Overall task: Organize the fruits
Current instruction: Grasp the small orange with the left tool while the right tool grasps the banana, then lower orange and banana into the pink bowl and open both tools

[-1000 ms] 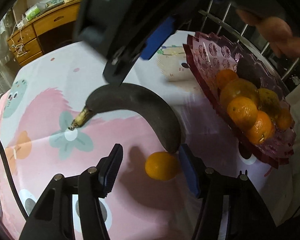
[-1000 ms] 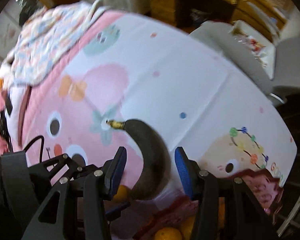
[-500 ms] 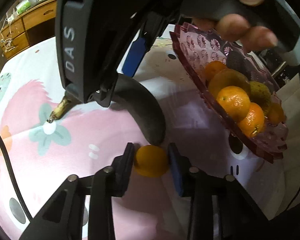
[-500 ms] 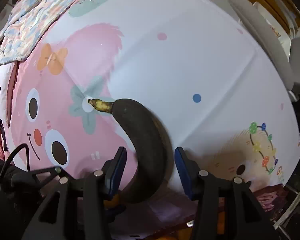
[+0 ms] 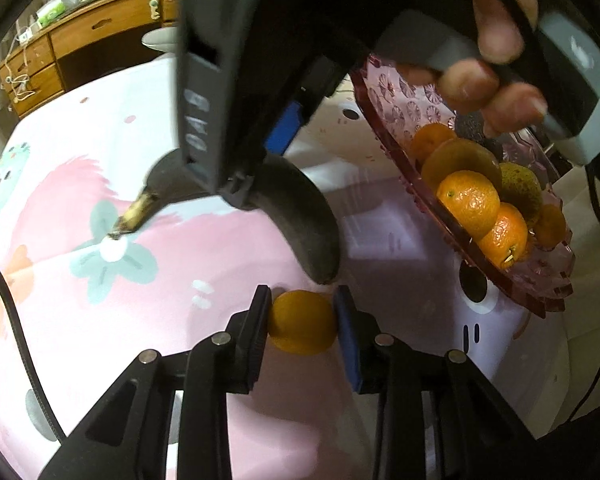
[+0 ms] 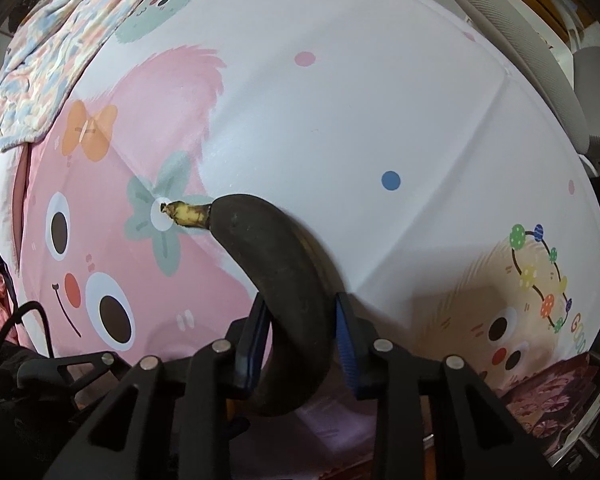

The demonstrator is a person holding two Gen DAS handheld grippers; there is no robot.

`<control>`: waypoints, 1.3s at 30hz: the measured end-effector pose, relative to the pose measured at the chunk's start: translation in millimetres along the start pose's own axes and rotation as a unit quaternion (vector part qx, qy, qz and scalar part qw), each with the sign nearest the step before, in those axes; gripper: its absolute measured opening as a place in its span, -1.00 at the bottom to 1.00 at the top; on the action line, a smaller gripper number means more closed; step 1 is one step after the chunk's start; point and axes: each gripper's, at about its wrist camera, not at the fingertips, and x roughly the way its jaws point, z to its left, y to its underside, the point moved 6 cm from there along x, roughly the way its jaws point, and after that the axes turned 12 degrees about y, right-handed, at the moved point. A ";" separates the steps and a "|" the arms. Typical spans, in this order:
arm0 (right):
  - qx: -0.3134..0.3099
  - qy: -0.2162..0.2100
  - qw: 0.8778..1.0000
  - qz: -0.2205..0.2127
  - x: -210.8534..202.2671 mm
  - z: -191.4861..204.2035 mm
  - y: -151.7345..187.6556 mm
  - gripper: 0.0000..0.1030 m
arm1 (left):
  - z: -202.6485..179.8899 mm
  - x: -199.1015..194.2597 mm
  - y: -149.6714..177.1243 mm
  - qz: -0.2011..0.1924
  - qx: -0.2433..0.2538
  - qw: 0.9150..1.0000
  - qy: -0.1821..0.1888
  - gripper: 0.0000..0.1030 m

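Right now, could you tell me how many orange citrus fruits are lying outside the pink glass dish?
1: the small orange citrus fruit lies on the cartoon tablecloth, clamped in the left claw. Others may be hidden.

left gripper [image 5: 302, 322] – clamps orange [image 5: 302, 322] | banana [image 5: 296, 216] – seemingly gripped above

1. Left wrist view: looks steeply down along its fingers, close over the tablecloth [image 5: 100, 152], facing the wooden desk [image 5: 80, 40] beyond the far edge.
2. Right wrist view: looks straight down, close above the tablecloth.
3. Shared: the blackened banana [image 5: 300, 216] [image 6: 284, 280] and the flower print [image 5: 112, 252] [image 6: 160, 216].
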 end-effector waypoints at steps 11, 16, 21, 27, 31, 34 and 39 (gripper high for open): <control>0.062 -0.030 0.997 -0.038 -42.1 -7.0 21.7 -0.45 | 17.8 -70.7 -5.8 -0.050 -0.051 0.996 -0.052 -0.42; 0.105 -0.055 0.991 -0.066 -78.8 -13.7 43.6 -0.45 | 11.0 -104.8 -10.4 -0.076 -0.062 0.993 -0.072 -0.42; 0.160 -0.072 0.980 -0.089 -109.0 -27.5 77.3 -0.44 | 1.8 -131.1 -22.3 -0.100 -0.068 0.990 -0.077 -0.42; 0.217 -0.063 0.969 -0.102 -127.9 -54.7 121.3 -0.44 | -19.5 -145.3 -36.8 -0.115 -0.049 0.990 -0.071 -0.42; 0.253 -0.055 0.960 -0.106 -137.2 -75.1 151.3 -0.44 | -42.6 -146.0 -48.4 -0.125 -0.035 0.990 -0.058 -0.42; 0.280 -0.049 0.953 -0.106 -139.1 -91.3 176.9 -0.44 | -61.7 -144.8 -57.0 -0.132 -0.022 0.990 -0.047 -0.42; 0.315 -0.039 0.943 -0.100 -134.6 -118.2 212.0 -0.44 | -85.8 -136.8 -67.5 -0.138 -0.012 0.990 -0.035 -0.41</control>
